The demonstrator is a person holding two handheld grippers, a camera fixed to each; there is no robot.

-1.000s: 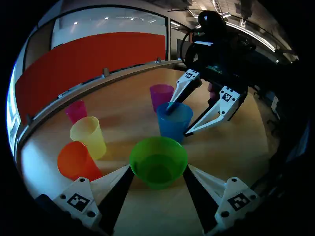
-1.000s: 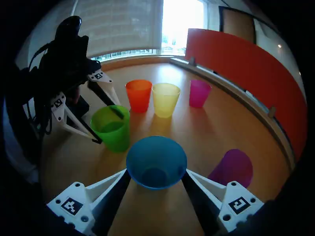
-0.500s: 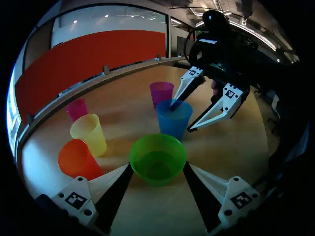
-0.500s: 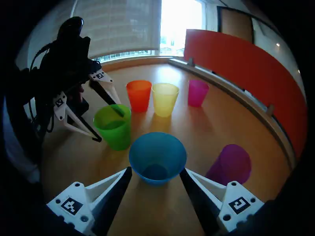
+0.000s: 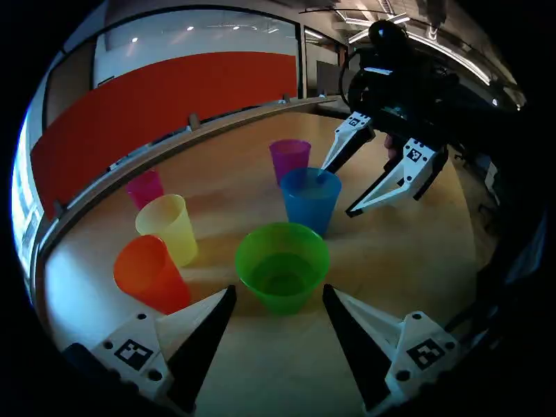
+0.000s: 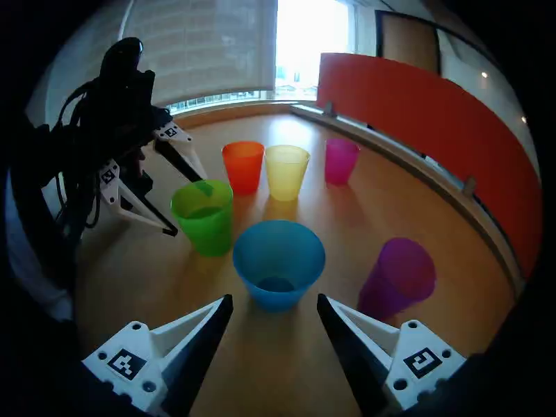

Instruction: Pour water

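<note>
1. Daylight is pouring through a bright window (image 6: pixel 306 42) at the far end, beside a lowered blind (image 6: pixel 201 48).
2. A long red panel (image 5: pixel 139 97) is running along the edge of the wooden surface (image 5: pixel 417 236).
3. Strip lights (image 5: pixel 472 69) are glowing on the dim ceiling.
4. Window glare is spreading across the wood.

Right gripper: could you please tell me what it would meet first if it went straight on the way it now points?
The right gripper, open, would most likely meet the blue cup standing just ahead of its fingertips; the exact gap is unclear.
</note>
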